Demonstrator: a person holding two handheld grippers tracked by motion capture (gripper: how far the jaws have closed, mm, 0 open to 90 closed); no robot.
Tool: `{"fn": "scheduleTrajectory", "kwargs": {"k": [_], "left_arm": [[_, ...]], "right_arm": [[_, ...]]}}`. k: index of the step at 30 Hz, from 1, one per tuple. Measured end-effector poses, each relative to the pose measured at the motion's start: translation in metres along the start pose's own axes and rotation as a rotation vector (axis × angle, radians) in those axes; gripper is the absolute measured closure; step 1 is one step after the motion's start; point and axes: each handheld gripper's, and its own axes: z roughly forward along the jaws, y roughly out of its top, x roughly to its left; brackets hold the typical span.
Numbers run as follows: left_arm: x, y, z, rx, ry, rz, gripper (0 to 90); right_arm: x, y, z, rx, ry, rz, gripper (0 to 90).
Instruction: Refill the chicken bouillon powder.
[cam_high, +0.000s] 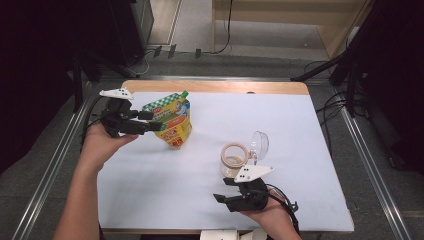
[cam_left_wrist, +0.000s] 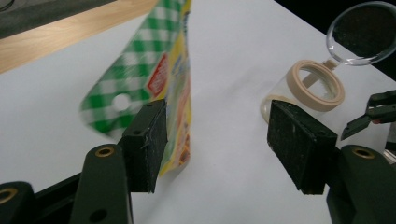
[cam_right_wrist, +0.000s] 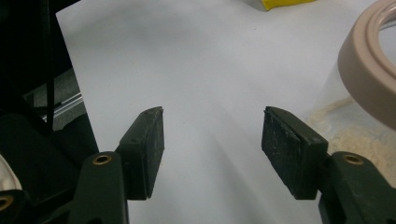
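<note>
One clear jar (cam_high: 233, 161) stands on the white table (cam_high: 300, 130), its beige-rimmed mouth open and the hinged lid (cam_high: 259, 145) tipped back; pale powder lies in its bottom. One green-checked pouch (cam_high: 171, 120) stands well apart at the far left (spout up). The left gripper (cam_high: 155, 121) has open jaws beside the pouch, one pad at its edge. The right gripper (cam_high: 221, 198) waits open and empty near the jar.

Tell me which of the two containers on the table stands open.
The clear jar with the beige rim: its round clear lid is flipped up behind the mouth. The green-checked pouch has its green cap on.
</note>
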Motion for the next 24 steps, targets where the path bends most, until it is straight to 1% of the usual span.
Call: {"fn": "scheduleTrajectory", "kwargs": {"k": [4,6,10,11,12,13,14,15,16,20,22,24], "left_arm": [[0.008,-0.005,-0.009,-0.009,0.01,-0.015,38.9],[0.011,-0.008,-0.013,-0.012,0.029,-0.025,38.9],[0.021,-0.016,-0.015,-0.009,0.044,-0.046,39.0],[0.024,-0.019,-0.013,-0.018,0.029,-0.073,39.1],[0.028,-0.021,-0.01,-0.02,0.012,-0.087,39.2],[0.03,-0.023,-0.007,-0.019,0.006,-0.093,39.8],[0.031,-0.025,-0.004,-0.012,0.011,-0.095,40.1],[0.032,-0.026,0.001,0.003,0.012,-0.097,40.4],[0.032,-0.026,0.004,0.004,0.01,-0.097,41.3],[0.029,-0.023,0.017,-0.005,-0.016,-0.077,44.1],[0.027,-0.021,0.024,-0.003,-0.014,-0.058,47.2],[0.024,-0.02,0.03,-0.002,-0.004,-0.041,50.6]], "right_arm": [[0.0,0.0,0.0,0.0,-0.001,0.001,40.6],[0.0,0.0,0.0,-0.002,-0.001,-0.002,40.6],[0.0,0.0,0.0,0.0,0.0,0.0,40.8],[0.0,0.0,0.0,-0.001,0.002,-0.002,40.8],[0.001,0.0,0.0,-0.001,0.003,-0.002,40.8],[0.001,0.0,0.001,0.0,0.003,-0.004,40.9],[0.001,0.0,0.001,-0.001,0.003,-0.004,40.9],[0.001,0.0,0.001,-0.001,0.004,-0.006,41.0],[0.002,0.001,0.0,-0.003,0.002,-0.005,41.2],[0.002,0.003,0.002,-0.008,0.004,-0.006,41.3],[0.002,0.005,0.004,-0.012,0.008,-0.012,41.6],[0.003,0.007,0.005,-0.014,0.013,-0.02,41.7]]}}
